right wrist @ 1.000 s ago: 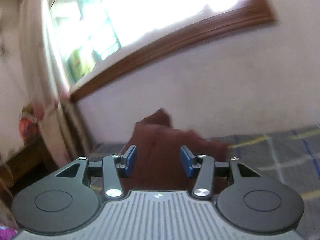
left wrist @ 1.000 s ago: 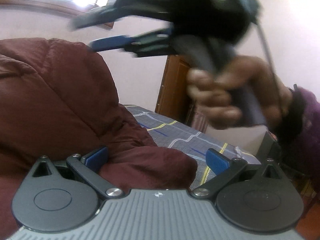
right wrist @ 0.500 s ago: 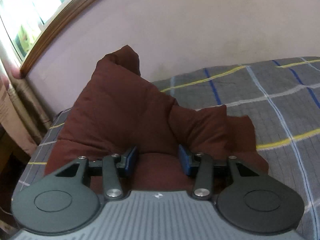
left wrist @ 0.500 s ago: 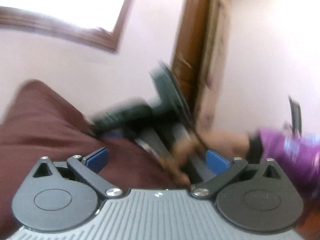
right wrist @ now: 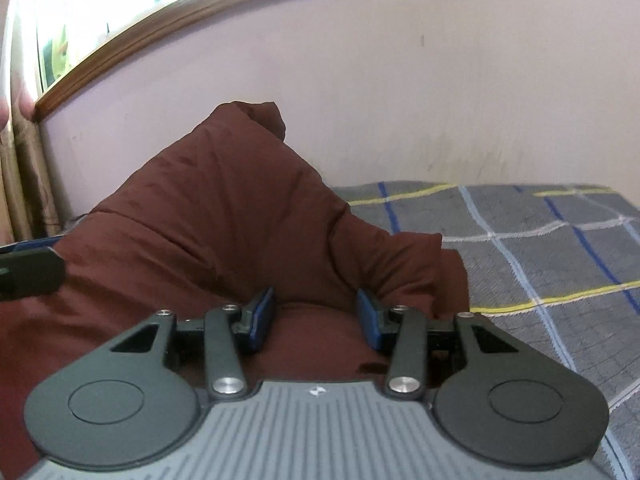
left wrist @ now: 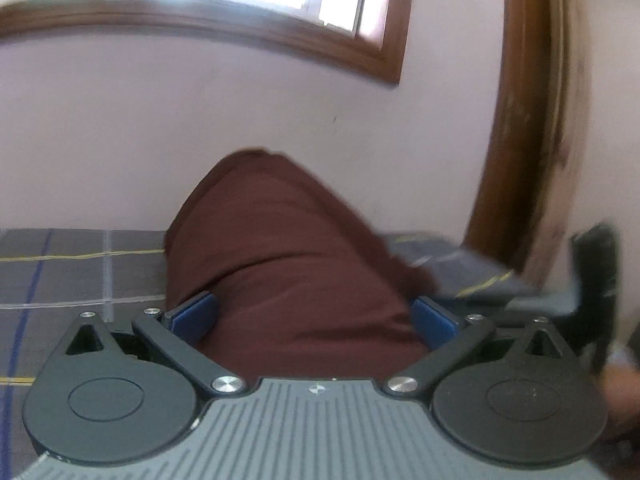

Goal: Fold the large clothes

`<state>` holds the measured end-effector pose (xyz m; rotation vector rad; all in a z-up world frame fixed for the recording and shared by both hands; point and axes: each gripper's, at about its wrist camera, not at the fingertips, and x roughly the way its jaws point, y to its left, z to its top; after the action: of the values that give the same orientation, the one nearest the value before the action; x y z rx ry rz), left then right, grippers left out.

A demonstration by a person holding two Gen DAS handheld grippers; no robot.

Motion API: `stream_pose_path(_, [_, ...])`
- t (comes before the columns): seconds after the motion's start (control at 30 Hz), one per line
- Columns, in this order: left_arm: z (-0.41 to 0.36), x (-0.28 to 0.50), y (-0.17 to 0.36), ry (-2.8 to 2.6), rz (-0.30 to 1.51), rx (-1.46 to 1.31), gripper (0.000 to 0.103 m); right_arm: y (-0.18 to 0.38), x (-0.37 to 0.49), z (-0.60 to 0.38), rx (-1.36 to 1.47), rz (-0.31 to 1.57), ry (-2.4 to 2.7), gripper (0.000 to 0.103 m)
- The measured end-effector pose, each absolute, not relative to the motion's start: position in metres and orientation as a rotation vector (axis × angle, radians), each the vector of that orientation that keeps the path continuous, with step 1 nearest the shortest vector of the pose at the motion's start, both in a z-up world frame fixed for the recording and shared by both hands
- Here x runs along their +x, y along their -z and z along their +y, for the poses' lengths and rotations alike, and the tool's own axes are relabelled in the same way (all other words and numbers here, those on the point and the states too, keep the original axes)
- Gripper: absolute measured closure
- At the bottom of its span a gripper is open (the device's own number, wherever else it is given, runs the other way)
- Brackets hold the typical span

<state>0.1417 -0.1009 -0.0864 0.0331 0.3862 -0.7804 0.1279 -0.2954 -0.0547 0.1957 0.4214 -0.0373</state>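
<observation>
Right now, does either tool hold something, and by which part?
Both tools seem to hold the maroon garment: the left tool around a wide bunched fold, the right tool around a fold near its lower edge.

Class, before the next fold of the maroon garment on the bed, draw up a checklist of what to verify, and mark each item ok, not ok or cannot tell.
1. Maroon garment lies on the checked bedspread: ok.
2. Garment spread flat: not ok, it stands bunched in a peak.
3. Cloth between the right gripper pads: ok; whether they pinch it: cannot tell.
4. Cloth between the left gripper pads: ok; its jaws stand wide, grip: cannot tell.
5. Bare bedspread beside the garment: ok.
</observation>
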Motion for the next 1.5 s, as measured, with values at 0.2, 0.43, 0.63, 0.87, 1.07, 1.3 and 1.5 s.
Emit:
stream_pose_path(0.2, [-0.098, 0.15, 0.101, 0.73, 0.393, 0.049, 0.0, 0.057, 0.123, -0.287, 0.13, 0.395, 0.064, 0.059])
stream_pose_path(0.43, [-0.099, 0.151, 0.109, 0.707, 0.393, 0.083, 0.0, 0.058, 0.116, -0.28, 0.076, 0.387, 0.092, 0.058])
stream_pose_path(0.63, [-0.101, 0.149, 0.111, 0.699, 0.385, 0.105, 0.0, 0.06, 0.115, -0.275, 0.04, 0.38, 0.126, 0.058])
stream_pose_path(0.87, [-0.1, 0.15, 0.111, 0.703, 0.386, 0.125, 0.0, 0.065, 0.109, -0.268, 0.006, 0.381, 0.16, 0.058])
stream_pose_path(1.07, [-0.099, 0.149, 0.111, 0.712, 0.384, 0.142, 0.0, 0.063, 0.1, -0.26, -0.017, 0.416, 0.179, 0.058])
stream_pose_path(1.3, [-0.097, 0.149, 0.113, 0.716, 0.378, 0.133, 0.0, 0.06, 0.081, -0.257, -0.048, 0.444, 0.181, 0.057])
stream_pose_path(1.5, [-0.096, 0.149, 0.113, 0.716, 0.377, 0.129, 0.0, 0.061, 0.067, -0.258, -0.017, 0.44, 0.216, 0.046])
